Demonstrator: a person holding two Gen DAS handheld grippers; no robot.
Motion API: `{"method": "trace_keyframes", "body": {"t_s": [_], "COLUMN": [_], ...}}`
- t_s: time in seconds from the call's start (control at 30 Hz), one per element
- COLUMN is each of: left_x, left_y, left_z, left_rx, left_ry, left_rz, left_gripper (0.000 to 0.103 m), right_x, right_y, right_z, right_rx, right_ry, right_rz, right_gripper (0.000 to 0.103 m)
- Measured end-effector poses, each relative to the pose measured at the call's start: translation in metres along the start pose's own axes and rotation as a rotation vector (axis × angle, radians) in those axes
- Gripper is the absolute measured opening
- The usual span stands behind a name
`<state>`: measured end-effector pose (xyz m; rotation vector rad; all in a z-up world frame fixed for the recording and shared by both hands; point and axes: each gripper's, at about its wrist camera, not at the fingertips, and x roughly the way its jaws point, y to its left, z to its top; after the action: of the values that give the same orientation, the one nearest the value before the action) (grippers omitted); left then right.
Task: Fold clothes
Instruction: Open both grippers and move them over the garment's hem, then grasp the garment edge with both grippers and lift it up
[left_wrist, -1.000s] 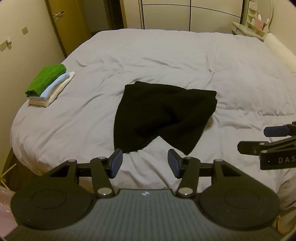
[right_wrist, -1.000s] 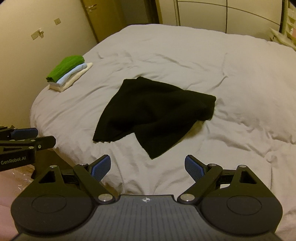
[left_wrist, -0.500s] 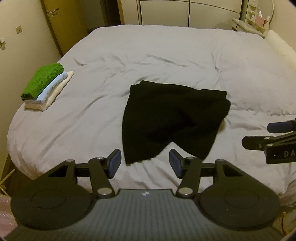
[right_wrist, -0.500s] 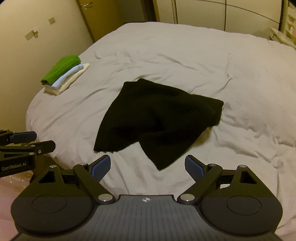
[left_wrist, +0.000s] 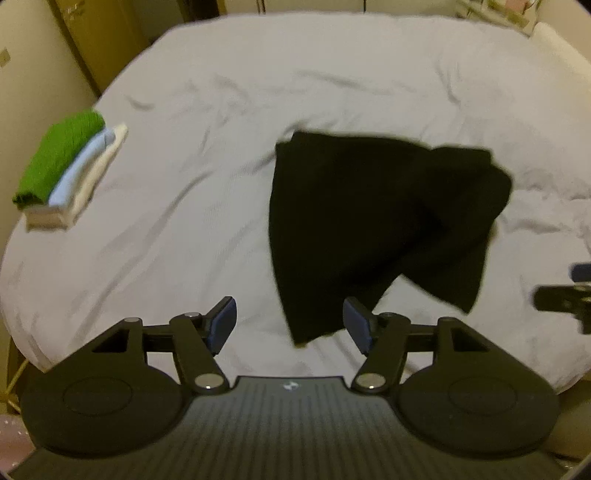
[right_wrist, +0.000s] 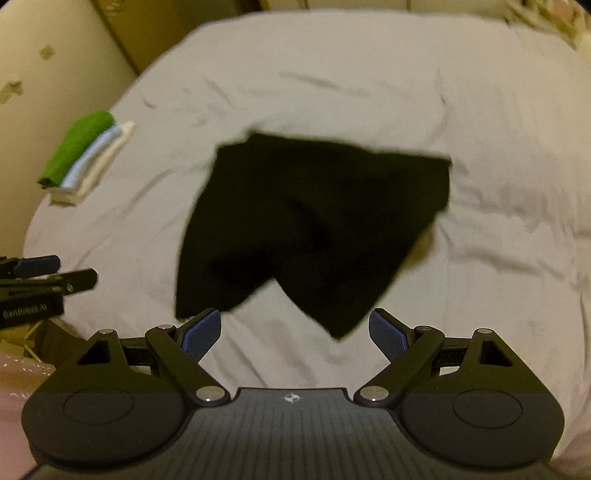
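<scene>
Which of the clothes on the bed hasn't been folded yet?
The black garment, lying loose and rumpled mid-bed. The green, blue and cream pieces sit folded in a neat stack by the bed's left edge.

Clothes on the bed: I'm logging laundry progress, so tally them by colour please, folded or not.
Black: 1, the black garment lying unfolded mid-bed
Green: 1, the green item on top of the folded stack
Light blue: 1, the light blue item under it
Cream: 1, the cream item at the bottom, possibly more than one layer
Total: 4
</scene>
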<state>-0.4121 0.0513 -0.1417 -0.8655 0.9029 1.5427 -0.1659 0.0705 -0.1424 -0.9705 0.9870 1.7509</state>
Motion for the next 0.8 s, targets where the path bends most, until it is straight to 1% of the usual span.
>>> {"method": "trace_keyframes", "body": {"t_s": [0.1, 0.2, 0.23, 0.3, 0.37, 0.4, 0.43, 0.53, 0.63, 0.7, 0.8], "left_x": [0.032, 0.064, 0.075, 0.097, 0.121, 0.131, 0.142, 0.173, 0.195, 0.209, 0.232], "left_y": [0.013, 0.022, 0.025, 0.032, 0.041, 0.045, 0.049, 0.060, 0.073, 0.082, 0.090], "left_z": [-0.009, -0.012, -0.012, -0.010, -0.006, -0.004, -0.003, 0.003, 0.008, 0.009, 0.007], "left_rx": [-0.035, -0.071, -0.087, -0.128, -0.196, -0.225, -0.254, -0.327, -0.411, -0.469, -0.544], "left_ry": [0.044, 0.074, 0.082, 0.100, 0.117, 0.120, 0.123, 0.127, 0.108, 0.096, 0.101], "left_rz": [-0.021, -0.050, -0.064, -0.093, -0.136, -0.145, -0.152, -0.171, -0.220, -0.258, -0.307], "left_gripper": [0.064, 0.066, 0.069, 0.069, 0.070, 0.071, 0.074, 0.076, 0.076, 0.077, 0.083], "right_x": [0.022, 0.044, 0.051, 0.066, 0.082, 0.089, 0.097, 0.121, 0.140, 0.151, 0.170], "right_y": [-0.016, -0.035, -0.042, -0.056, -0.071, -0.079, -0.087, -0.113, -0.133, -0.145, -0.159], "right_z": [-0.012, -0.023, -0.026, -0.029, -0.030, -0.029, -0.028, -0.022, -0.013, -0.009, 0.001], "right_rx": [0.055, 0.115, 0.137, 0.186, 0.238, 0.271, 0.303, 0.403, 0.445, 0.442, 0.417], "right_ry": [0.060, 0.099, 0.107, 0.113, 0.113, 0.102, 0.090, 0.056, 0.013, -0.013, -0.046], "right_rz": [-0.011, -0.020, -0.015, 0.005, 0.036, 0.062, 0.087, 0.148, 0.164, 0.174, 0.199], "right_gripper": [0.089, 0.089, 0.089, 0.089, 0.089, 0.089, 0.089, 0.089, 0.089, 0.089, 0.089]}}
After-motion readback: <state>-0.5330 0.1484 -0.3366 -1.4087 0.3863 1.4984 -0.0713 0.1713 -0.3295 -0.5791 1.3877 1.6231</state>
